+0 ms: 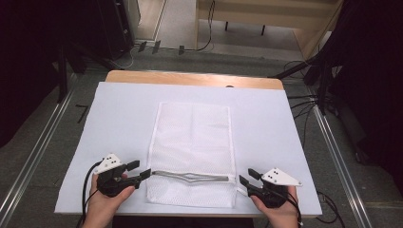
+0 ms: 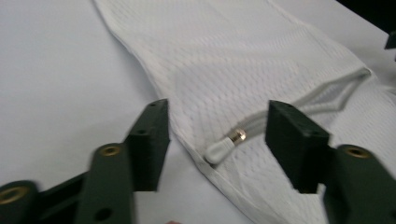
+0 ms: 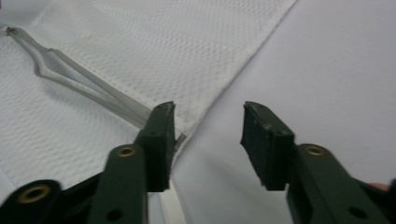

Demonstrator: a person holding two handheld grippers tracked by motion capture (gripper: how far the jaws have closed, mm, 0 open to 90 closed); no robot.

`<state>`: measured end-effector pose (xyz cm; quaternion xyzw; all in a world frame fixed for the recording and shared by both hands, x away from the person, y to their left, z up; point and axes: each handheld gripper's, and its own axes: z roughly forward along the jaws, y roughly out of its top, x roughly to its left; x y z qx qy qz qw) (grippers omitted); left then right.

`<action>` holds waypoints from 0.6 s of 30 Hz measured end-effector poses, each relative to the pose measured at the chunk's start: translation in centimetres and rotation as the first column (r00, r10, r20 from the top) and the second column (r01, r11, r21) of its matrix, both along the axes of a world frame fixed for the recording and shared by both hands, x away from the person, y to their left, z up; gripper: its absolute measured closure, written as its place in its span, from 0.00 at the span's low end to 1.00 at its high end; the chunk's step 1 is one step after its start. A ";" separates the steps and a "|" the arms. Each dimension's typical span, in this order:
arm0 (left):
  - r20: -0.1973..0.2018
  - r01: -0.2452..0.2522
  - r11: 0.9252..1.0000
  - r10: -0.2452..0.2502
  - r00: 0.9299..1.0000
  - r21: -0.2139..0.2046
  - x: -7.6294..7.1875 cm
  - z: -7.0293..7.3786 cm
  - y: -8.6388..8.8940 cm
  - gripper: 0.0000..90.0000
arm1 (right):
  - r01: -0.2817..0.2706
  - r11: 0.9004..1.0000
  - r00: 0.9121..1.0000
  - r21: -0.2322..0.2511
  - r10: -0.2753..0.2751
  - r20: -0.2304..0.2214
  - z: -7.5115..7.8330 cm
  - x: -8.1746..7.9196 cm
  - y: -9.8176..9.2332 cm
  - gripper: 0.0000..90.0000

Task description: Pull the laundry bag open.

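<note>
A white mesh bag [image 1: 192, 142] lies flat on the white table cover [image 1: 119, 114]. A grey drawstring [image 1: 190, 176] runs across the bag's near end. My left gripper [image 1: 141, 169] sits at the bag's near left edge, jaws open. In the left gripper view the cord's metal-tipped end [image 2: 224, 144] lies on the mesh [image 2: 224, 60] between the open jaws of that gripper [image 2: 217, 126], untouched by the pads. My right gripper [image 1: 246, 176] stands open at the bag's near right edge. In the right gripper view its left jaw rests by the cord [image 3: 88, 86], and bare cover lies between the jaws of the gripper [image 3: 210, 123].
The table's wooden far edge [image 1: 190, 78] shows beyond the cover. Metal floor rails [image 1: 332, 142] run along both sides, with cables [image 1: 304, 102] on the floor at the right. Dark stands rise at the far left and right.
</note>
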<state>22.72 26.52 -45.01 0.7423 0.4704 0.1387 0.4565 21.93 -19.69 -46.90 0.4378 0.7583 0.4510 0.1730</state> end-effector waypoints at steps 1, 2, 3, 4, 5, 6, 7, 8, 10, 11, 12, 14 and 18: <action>0.014 -0.018 1.000 0.018 1.000 0.008 -0.1 0.1 0.1 0.30 | 0.004 1.000 1.000 -0.002 -0.004 0.004 0.0 0.1 -0.2 0.51; 0.024 -0.030 0.999 0.030 0.999 0.009 -0.1 0.3 0.2 0.25 | 0.017 1.000 1.000 -0.008 -0.017 0.005 0.0 0.1 -0.4 0.47; 0.030 -0.034 0.999 0.034 0.999 0.006 -0.1 0.5 0.3 0.21 | 0.021 1.000 1.000 -0.014 -0.021 0.013 0.0 0.1 -0.6 0.44; 0.038 -0.038 0.999 0.038 0.999 -0.007 -0.2 0.6 0.4 0.18 | 0.028 1.000 1.000 -0.013 -0.027 0.015 0.1 0.2 -0.8 0.41; 0.042 -0.040 0.999 0.041 0.998 -0.012 -0.3 0.8 0.6 0.16 | 0.029 1.000 0.999 -0.009 -0.029 0.020 0.1 0.2 -1.1 0.39; 0.050 -0.034 0.999 0.035 0.998 -0.020 -0.3 0.9 0.8 0.15 | 0.031 1.000 0.999 -0.002 -0.031 0.020 0.2 0.3 -1.3 0.37; 0.056 -0.018 1.000 0.019 0.998 -0.016 -0.4 1.0 1.0 0.15 | 0.033 0.999 0.999 0.005 -0.034 0.022 0.2 0.3 -1.6 0.35; 0.061 -0.009 1.000 0.010 0.998 -0.027 -0.4 1.0 1.3 0.15 | 0.037 0.999 0.999 0.012 -0.037 0.023 0.3 0.4 -1.9 0.33; 0.056 0.016 0.998 -0.013 0.998 -0.053 -0.4 1.1 1.9 0.15 | 0.043 0.999 0.999 0.021 -0.043 0.028 0.4 0.5 -2.6 0.32; 0.050 0.011 0.997 -0.008 0.999 -0.070 -0.4 1.0 2.2 0.15 | 0.049 0.999 0.998 0.024 -0.050 0.028 0.4 0.6 -2.8 0.31; 0.047 0.001 0.997 0.003 0.999 -0.079 -0.4 1.1 2.5 0.15 | 0.050 0.998 0.998 0.027 -0.051 0.033 0.5 0.6 -3.1 0.30; 0.047 -0.015 0.996 0.019 0.999 -0.087 -0.4 1.0 3.2 0.15 | 0.058 0.998 0.997 0.031 -0.060 0.042 0.6 0.7 -3.7 0.28; 0.057 -0.051 0.995 0.056 0.997 -0.084 -0.4 1.0 4.5 0.15 | 0.083 0.995 0.995 0.049 -0.085 0.046 0.7 0.9 -4.9 0.26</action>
